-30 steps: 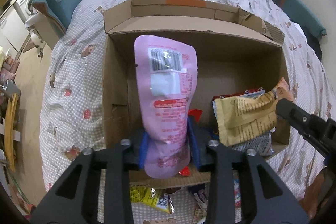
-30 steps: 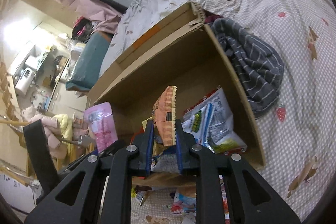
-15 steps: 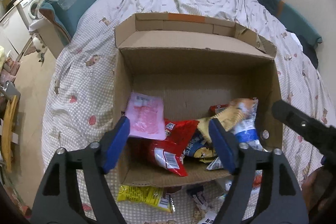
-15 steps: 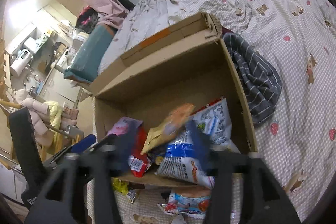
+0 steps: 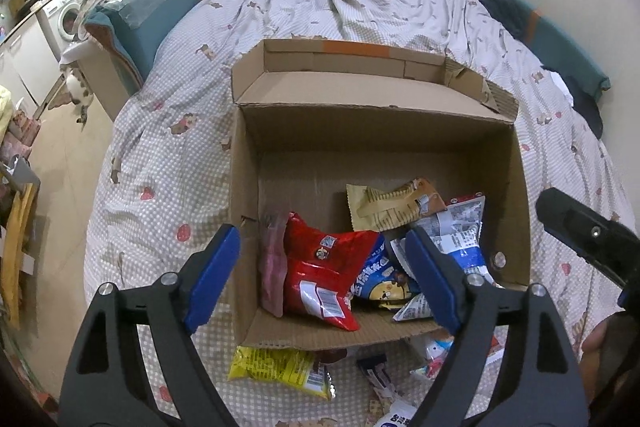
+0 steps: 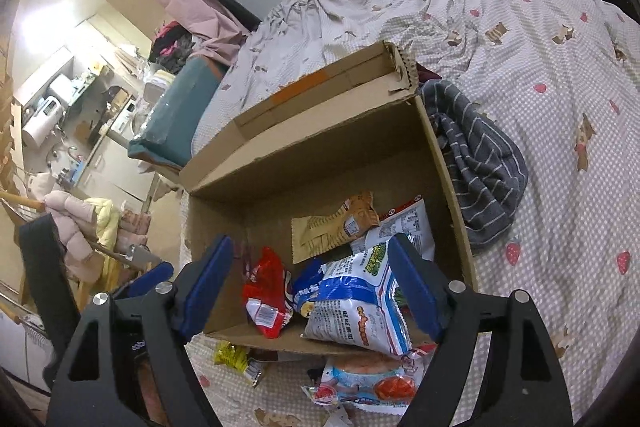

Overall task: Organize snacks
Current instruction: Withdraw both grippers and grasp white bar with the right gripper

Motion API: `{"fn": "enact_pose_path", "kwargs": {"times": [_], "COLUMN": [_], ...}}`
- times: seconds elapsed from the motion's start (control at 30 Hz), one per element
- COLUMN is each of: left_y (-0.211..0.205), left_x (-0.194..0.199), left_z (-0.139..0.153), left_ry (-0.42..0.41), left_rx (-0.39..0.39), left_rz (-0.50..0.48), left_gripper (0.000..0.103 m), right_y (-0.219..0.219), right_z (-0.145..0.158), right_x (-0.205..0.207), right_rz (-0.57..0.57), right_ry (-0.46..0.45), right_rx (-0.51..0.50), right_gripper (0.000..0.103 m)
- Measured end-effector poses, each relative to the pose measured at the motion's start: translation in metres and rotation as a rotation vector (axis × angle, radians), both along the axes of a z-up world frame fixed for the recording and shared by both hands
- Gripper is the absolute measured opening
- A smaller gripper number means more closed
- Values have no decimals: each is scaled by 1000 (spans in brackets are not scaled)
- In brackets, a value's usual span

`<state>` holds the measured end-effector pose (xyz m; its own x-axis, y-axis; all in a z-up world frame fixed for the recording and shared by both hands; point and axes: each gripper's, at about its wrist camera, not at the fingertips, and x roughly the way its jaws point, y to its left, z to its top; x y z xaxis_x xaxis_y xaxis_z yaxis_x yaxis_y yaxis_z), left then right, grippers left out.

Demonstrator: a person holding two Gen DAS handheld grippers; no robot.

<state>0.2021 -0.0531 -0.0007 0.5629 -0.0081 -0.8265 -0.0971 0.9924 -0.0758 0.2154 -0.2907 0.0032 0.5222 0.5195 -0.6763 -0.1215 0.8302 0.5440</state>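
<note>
Pink pouch (image 5: 272, 263) and tan packet (image 5: 394, 205) now lie inside the cardboard box (image 5: 244, 187), released. Your left claw (image 5: 324, 277) and right claw (image 6: 310, 281) have just been opening and stand spread, empty. Collect the yellow packet (image 5: 280, 367) on the bed (image 5: 160, 155) next.

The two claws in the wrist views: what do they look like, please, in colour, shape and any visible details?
Both look alike. The left claw has two matte black arms with long cut-out slots, small round silver screws near the joints, and flat blue pads on the inner faces of the fingers. The right claw has the same black slotted frame, silver screws and blue pads. No cables or printed markings show.
</note>
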Motion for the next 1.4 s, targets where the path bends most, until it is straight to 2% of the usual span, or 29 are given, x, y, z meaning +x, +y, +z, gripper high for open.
{"fn": "enact_pose_path", "kwargs": {"times": [0.13,0.3,0.4,0.67,0.77,0.83,0.93,1.1,1.23,1.4], "left_y": [14,28,36,52,54,54,58,56,57,66], "left_x": [-16,-31,-44,-77,-94,-101,-116,-132,-137,-134], "left_z": [13,20,21,21,21,20,16,0,-15,-30], "left_ry": [-70,-83,-87,-79,-92,-94,-79,-38,-12,19], "left_rx": [-17,-6,-1,-38,-14,-14,-40,-63,-39,-23], "left_rz": [49,63,73,55,21,7,11,5,-1,46], "left_gripper": [82,83,88,93,95,99,103,103,103,103], "right_y": [-2,-3,1,7,4,3,3,-3,-9,-17], "right_z": [5,10,15,14,12,9,4,-7,-19,-43], "right_x": [-12,-35,-50,-80,-91,-97,-108,-123,-128,-122], "right_rz": [-4,1,20,50,44,52,58,19,4,-17], "right_ry": [-10,-7,-18,-29,-19,-10,10,47,90,177], "right_rx": [-3,0,-24,-86,-86,-64,-36,-66,-69,-74], "right_gripper": [82,82,84,87,88,93,96,97,97,97]}}
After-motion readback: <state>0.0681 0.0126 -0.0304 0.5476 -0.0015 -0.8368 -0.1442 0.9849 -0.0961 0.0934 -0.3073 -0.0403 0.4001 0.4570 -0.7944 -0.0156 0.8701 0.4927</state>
